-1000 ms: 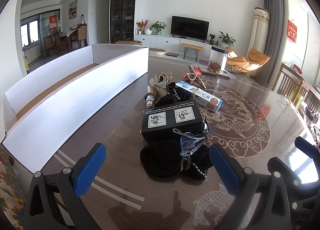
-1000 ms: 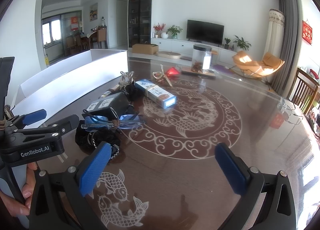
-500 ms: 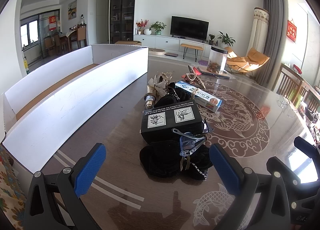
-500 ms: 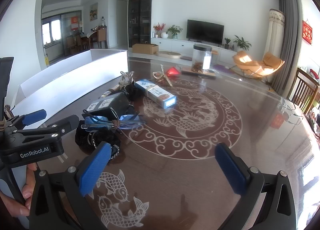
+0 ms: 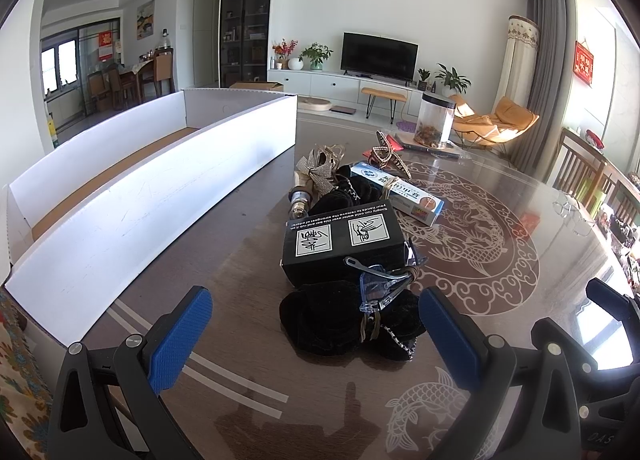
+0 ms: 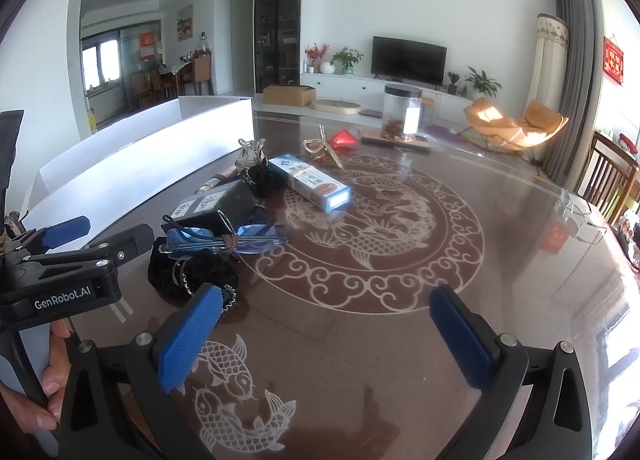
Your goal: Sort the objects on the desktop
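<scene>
None of the things are sorted yet: the pouch point(image 5: 340, 324), glasses point(image 5: 380, 284), black box point(image 5: 340, 240) and tube box point(image 5: 400, 196) sit in a pile on the table point(image 5: 500, 244) beside the white tray point(image 5: 140, 196), and the left gripper point(image 5: 316, 336) and right gripper point(image 6: 324, 336) are wide apart, holding nothing

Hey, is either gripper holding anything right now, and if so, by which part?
Nothing is held. The left gripper and the right gripper both have jaws wide apart and empty, above the table.
</scene>
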A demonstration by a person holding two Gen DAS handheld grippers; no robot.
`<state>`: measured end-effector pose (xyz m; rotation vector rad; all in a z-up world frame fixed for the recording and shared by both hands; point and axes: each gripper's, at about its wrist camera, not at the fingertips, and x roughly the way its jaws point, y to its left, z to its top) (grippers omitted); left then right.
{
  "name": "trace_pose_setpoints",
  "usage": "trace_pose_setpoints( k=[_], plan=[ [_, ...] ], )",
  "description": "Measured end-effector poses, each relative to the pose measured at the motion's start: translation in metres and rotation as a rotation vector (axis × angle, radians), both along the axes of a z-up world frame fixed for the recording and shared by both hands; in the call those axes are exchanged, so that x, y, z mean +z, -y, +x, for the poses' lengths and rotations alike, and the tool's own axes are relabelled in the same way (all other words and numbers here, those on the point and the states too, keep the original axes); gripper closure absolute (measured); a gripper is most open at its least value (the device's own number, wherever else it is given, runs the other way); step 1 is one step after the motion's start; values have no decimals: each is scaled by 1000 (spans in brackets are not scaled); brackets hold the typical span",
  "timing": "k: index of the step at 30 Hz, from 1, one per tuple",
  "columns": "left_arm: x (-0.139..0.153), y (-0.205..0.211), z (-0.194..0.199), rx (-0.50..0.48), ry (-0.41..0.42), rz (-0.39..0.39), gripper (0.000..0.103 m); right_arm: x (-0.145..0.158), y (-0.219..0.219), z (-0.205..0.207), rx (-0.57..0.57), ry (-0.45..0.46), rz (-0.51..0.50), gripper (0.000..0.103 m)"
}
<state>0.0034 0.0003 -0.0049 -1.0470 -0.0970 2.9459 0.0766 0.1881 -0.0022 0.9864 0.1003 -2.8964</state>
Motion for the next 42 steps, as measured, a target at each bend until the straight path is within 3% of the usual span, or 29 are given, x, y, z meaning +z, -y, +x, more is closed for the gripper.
trace_pose_setpoints(
  k=[19, 42],
  plan=[
    [-3, -5, -2, -6, 11, -16, 0, -9, -4, -3, -8, 22, -6, 0],
    [-15, -9, -11, -12, 72, -30, 0, -40, -17, -18, 4, 138, -17, 0]
  ],
)
